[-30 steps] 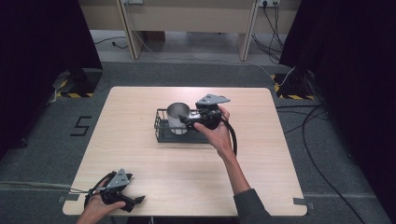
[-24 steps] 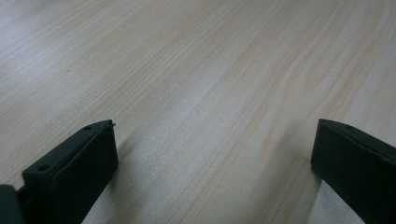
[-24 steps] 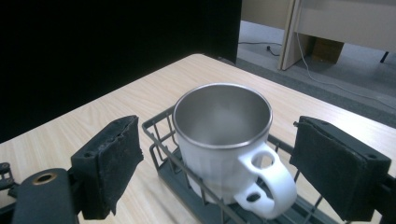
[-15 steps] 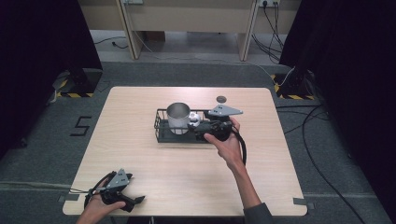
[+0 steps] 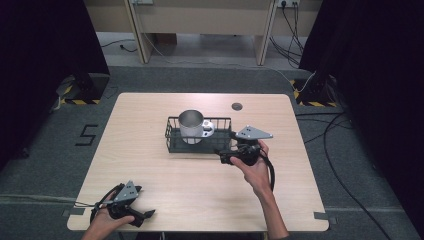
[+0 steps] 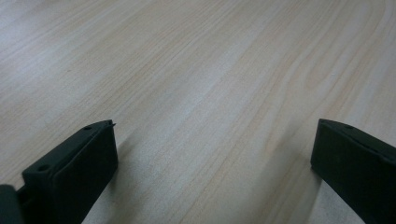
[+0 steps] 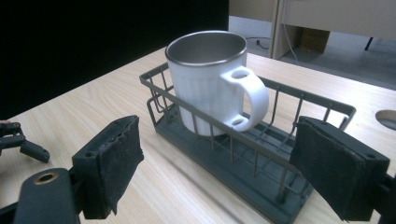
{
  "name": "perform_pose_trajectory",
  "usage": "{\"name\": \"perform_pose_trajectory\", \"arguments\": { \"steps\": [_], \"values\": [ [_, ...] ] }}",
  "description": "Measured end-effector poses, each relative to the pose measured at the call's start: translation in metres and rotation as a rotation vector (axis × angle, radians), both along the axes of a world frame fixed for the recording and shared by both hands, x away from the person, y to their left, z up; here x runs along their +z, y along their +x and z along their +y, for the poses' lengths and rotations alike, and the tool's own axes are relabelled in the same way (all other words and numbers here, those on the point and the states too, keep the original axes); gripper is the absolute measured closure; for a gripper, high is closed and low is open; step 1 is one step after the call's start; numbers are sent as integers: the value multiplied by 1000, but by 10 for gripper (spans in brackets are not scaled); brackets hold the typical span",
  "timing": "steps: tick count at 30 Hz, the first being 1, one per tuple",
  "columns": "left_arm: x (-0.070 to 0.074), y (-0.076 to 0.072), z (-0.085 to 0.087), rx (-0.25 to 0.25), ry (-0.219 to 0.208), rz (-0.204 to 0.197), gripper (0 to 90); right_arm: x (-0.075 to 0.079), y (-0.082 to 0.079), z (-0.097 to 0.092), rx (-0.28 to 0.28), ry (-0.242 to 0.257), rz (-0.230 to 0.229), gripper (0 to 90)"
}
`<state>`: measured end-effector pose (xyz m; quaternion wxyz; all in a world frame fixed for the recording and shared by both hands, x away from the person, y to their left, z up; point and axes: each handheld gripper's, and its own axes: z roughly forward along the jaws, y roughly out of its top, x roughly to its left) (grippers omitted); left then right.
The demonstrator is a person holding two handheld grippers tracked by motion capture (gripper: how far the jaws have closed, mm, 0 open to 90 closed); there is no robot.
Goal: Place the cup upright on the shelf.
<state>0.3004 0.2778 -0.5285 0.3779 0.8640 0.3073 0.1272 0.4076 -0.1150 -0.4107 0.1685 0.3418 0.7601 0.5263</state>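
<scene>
Right gripper view looks between the fingers of my right gripper (image 7: 217,154), which stand apart with nothing between them. The white mug (image 7: 210,88) stands upright just ahead of them, in the far-left end of the dark wire rack (image 7: 322,105), its handle turned toward my right finger. I judge the mug set in its place and this hand free of it. The next move calls only for drawing away without snagging the rack's near rim, which lies close in front of both fingertips.

My left gripper (image 6: 212,154) has its fingers wide apart over bare surface (image 6: 196,70), holding nothing, well apart from the rack.

Behind and below my right fingers the surface is open wood, so there is plenty of room to pull back. Beyond the right finger sits a round cable hole (image 7: 386,117), and the surface's edge is not far past it.
</scene>
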Motion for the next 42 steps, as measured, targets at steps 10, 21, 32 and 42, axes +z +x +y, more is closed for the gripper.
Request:
{"name": "perform_pose_trajectory", "arguments": {
  "steps": [10, 21, 32, 42],
  "values": [
    [0, 0, 0, 1, 0, 0, 0, -8, -21, -9, -8, 3, -18, 159],
    [0, 0, 0, 1, 0, 0, 0, -29, -42, -21, -21, 8, -5, 163],
    [0, 0, 0, 2, -1, 0, 0, -37, -54, -26, -22, 7, 9, 163],
    [0, 0, 0, 2, -1, 0, 0, -49, -64, -30, -14, -11, 34, 162]
  ]
}}
